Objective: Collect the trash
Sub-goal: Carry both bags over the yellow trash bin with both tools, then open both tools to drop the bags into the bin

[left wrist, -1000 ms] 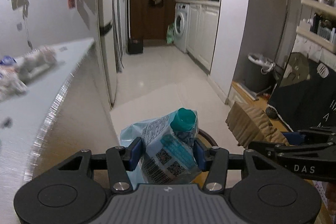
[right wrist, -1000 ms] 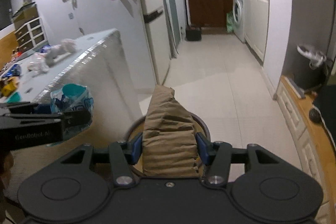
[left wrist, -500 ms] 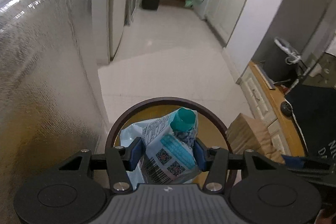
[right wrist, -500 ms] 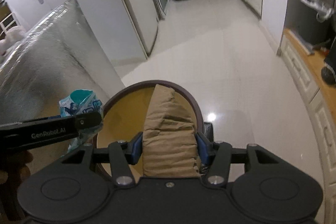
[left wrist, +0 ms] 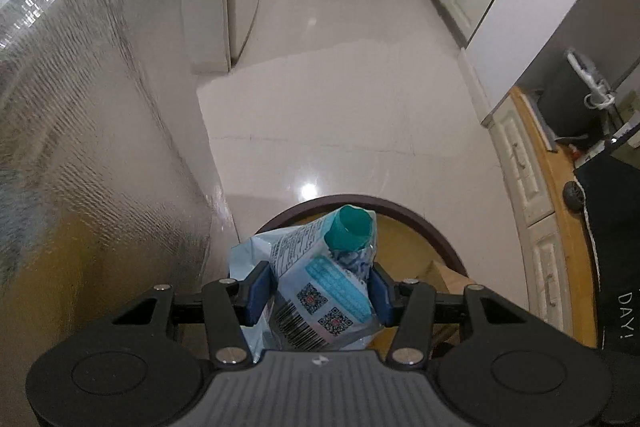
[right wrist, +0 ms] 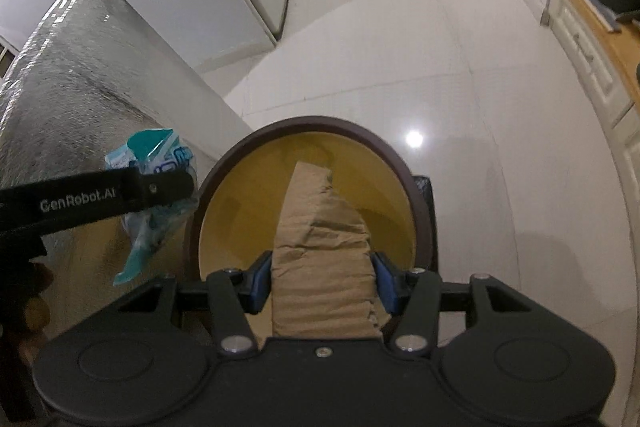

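We have swung both tongs down from counter height to the round bin point(right wrist: 416, 187), so only the release remains. Our left tongs point(left wrist: 320, 291) clamp the blue packet point(left wrist: 316, 291) above the bin's near-left rim; our right tongs point(right wrist: 320, 281) clamp the brown paper bag point(right wrist: 320, 267) over its yellow inside.

A crumpled light-blue plastic wrapper point(left wrist: 320, 291), printed with a barcode and QR codes and with a teal cap-like piece at its top, is pinched upright between blue pads above the near left rim of a round bin point(right wrist: 304, 163) with a dark rim and yellow inside. A creased brown paper bag point(right wrist: 324, 259) stands pinched upright over the bin's open mouth, to the wrapper's right.
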`<state>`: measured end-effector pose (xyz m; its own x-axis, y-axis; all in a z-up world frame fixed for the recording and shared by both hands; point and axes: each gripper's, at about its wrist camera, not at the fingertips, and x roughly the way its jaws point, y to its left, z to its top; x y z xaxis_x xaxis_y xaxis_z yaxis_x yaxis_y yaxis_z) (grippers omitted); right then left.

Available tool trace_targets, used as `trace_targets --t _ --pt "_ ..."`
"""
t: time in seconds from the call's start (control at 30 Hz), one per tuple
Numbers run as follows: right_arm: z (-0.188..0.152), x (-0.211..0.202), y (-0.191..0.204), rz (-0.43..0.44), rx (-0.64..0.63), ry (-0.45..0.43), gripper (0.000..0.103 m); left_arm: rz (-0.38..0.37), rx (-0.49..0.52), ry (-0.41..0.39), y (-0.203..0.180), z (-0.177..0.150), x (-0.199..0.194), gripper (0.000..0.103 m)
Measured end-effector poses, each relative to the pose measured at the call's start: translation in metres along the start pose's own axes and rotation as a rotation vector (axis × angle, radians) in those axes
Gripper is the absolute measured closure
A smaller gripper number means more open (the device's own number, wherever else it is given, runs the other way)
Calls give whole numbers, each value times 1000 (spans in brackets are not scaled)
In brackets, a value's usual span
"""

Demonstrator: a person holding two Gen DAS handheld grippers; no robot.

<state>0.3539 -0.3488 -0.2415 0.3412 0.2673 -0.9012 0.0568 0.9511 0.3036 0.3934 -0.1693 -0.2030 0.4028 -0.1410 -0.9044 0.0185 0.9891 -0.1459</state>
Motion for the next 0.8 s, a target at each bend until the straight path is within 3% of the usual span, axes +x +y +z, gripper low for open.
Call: trace_targets --t 0.2,0.33,0.6,0.8 --pt "9 41 9 -48 2 61 50 -21 -53 121 28 10 39 51" --pt "5 68 13 -65 6 98 49 -44 -36 166 32 8 56 51" --pt "-6 109 19 -103 34 141 46 -45 62 134 21 6 74 51" --pt "-12 104 22 -132 25 124 42 -78 91 146 9 5 75 51"
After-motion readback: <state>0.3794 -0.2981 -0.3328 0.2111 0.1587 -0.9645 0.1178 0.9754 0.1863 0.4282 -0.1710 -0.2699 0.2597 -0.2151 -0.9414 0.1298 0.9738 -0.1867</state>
